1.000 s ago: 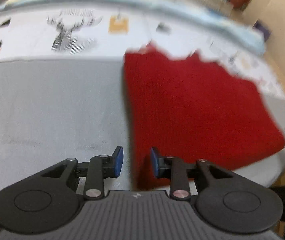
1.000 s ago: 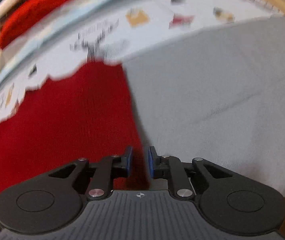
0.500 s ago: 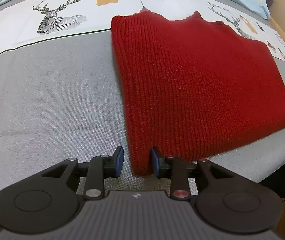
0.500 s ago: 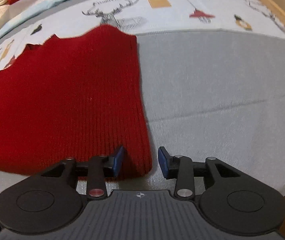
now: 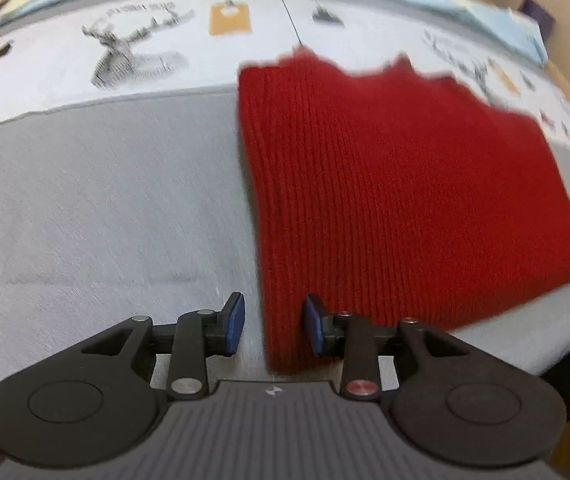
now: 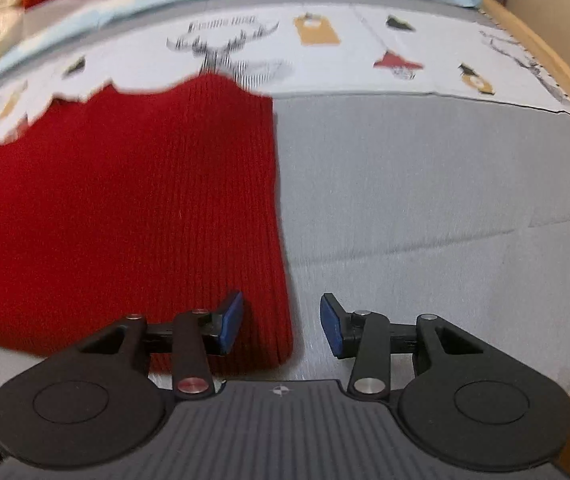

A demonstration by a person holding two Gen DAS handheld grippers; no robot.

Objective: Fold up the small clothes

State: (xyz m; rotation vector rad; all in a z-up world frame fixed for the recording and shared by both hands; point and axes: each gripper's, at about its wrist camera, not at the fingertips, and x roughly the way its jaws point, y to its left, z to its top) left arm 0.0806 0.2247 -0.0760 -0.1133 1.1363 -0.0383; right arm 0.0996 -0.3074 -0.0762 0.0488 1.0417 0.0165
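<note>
- Red ribbed knit garment (image 5: 397, 200) lies folded flat on grey cloth-covered table (image 5: 105, 208), near edge.
- Left claw (image 5: 273, 326) and right claw (image 6: 281, 326) opening, straddling near corners, pads unpressed.
- Risk: closing catches only top layer, fold slides apart.

Red knit (image 6: 125, 208) cut off at left edge.

Both grippers, left (image 5: 273, 330) and right (image 6: 281, 326), are showing black linkage arms, blue pads, silver rivets, and ribbed grey housings.
</note>
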